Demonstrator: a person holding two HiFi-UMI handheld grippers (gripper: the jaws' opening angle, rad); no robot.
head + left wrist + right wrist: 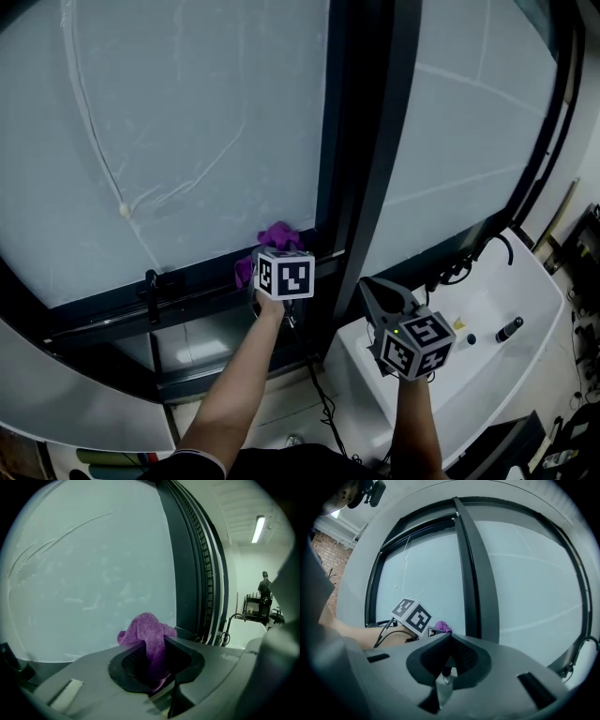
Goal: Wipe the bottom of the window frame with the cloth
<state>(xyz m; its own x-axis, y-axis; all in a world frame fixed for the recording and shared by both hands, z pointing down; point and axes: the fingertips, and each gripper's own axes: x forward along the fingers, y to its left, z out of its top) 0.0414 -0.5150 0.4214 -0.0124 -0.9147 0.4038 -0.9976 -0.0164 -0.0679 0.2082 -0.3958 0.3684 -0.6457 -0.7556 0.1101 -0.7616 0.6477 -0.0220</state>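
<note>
Fingers (133, 654), left gripper (157, 643): closed down on the cloth (147, 626), a purple wad bunched up and spilling out past the tips. In the head view this gripper (267, 249) is reached out to the foot of the pane.

Cloth (277, 234): sits at the bottom of the glass (187, 112), in the corner just beside the mullion (367, 141). It looks to be on the rail (206, 287), though actual contact cannot be confirmed.

Rail: dark bottom member of the frame, running left from the cloth.

Mullion: dark upright, between the two panes.

Right gripper (450, 638): jaws drawn together to a point, nothing between them. It hangs idle (377, 289) right of the mullion, apart from the frame, over the sink (530, 281).

Handling note (judgement only):
- Step in hand reads as the wipe itself, at or near its right-hand end.
- Keep the grip firm; the wad projects well beyond the tips, so press cloth, not jaws, onto the rail.
- Tilt the left gripper downward so the wad bears on the rail's top face, not the glass.
- Work the corner first, then draw one steady stroke left along the rail.
- Right gripper best kept clear.
</note>
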